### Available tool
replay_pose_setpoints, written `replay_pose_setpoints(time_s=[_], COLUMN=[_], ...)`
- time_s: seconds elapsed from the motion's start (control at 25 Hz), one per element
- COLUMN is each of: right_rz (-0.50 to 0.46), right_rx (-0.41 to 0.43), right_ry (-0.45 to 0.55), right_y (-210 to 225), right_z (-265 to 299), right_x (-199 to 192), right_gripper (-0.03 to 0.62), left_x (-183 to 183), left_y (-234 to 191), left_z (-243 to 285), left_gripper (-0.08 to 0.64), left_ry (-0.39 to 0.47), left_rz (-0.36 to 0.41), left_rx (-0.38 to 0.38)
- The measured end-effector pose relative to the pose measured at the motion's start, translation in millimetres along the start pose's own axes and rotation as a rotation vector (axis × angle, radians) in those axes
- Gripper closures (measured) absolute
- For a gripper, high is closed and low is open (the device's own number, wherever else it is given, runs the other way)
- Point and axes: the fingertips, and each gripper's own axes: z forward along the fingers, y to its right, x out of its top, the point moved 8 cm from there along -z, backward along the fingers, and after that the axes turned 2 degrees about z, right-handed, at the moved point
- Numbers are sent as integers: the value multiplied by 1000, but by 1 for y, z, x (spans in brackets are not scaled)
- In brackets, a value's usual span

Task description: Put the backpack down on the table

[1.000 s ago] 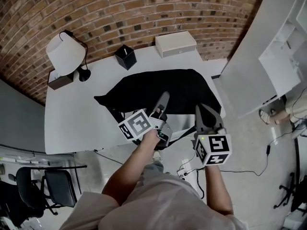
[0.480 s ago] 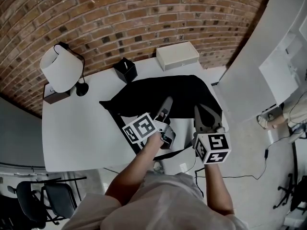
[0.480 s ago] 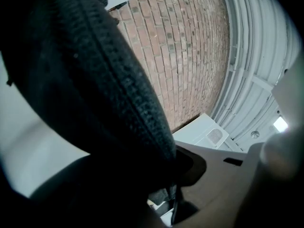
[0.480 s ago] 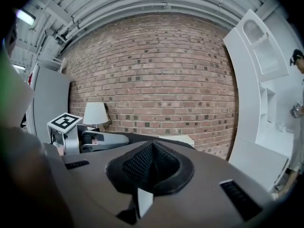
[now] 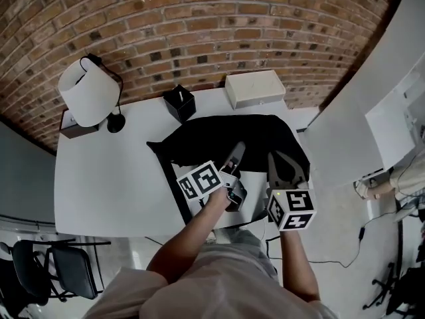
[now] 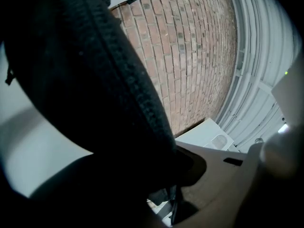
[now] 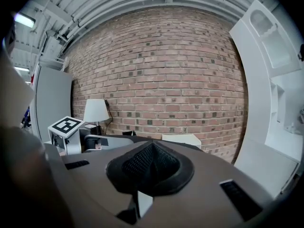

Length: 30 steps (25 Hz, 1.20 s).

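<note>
The worktop (image 5: 99, 178) stood against a brick wall (image 5: 199, 32), a lamp (image 5: 86, 95) on it. The left gripper (image 5: 235, 154) pinched the backpack (image 5: 232, 135) there; the right gripper (image 5: 277, 161) was pressed together.

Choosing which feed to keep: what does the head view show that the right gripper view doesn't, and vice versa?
Head view only: the backpack strap trailing to the table's front edge, an office chair, the person's arms. Right gripper view only: the right gripper with jaws shut, empty; ceiling lights. Both: lamp, white box, brick wall, left gripper's marker cube.
</note>
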Motion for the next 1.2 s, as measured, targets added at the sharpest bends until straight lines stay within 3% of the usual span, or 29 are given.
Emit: replay_pose_setpoints(time_s=[0.36, 0.8, 1.2], right_rz=[-20, -31, -44], right_rx=[129, 220, 296], right_ry=[-27, -66, -98], right_y=[36, 88, 97], right_z=[33, 56, 70], right_x=[-2, -12, -26], right_gripper=[591, 591, 591], left_x=[-14, -44, -52], left_y=[-11, -33, -56], left_z=[31, 70, 74], left_gripper=[449, 449, 448], left_ry=[78, 125, 172], left_rz=[4, -12, -26], left_rx=[65, 127, 177])
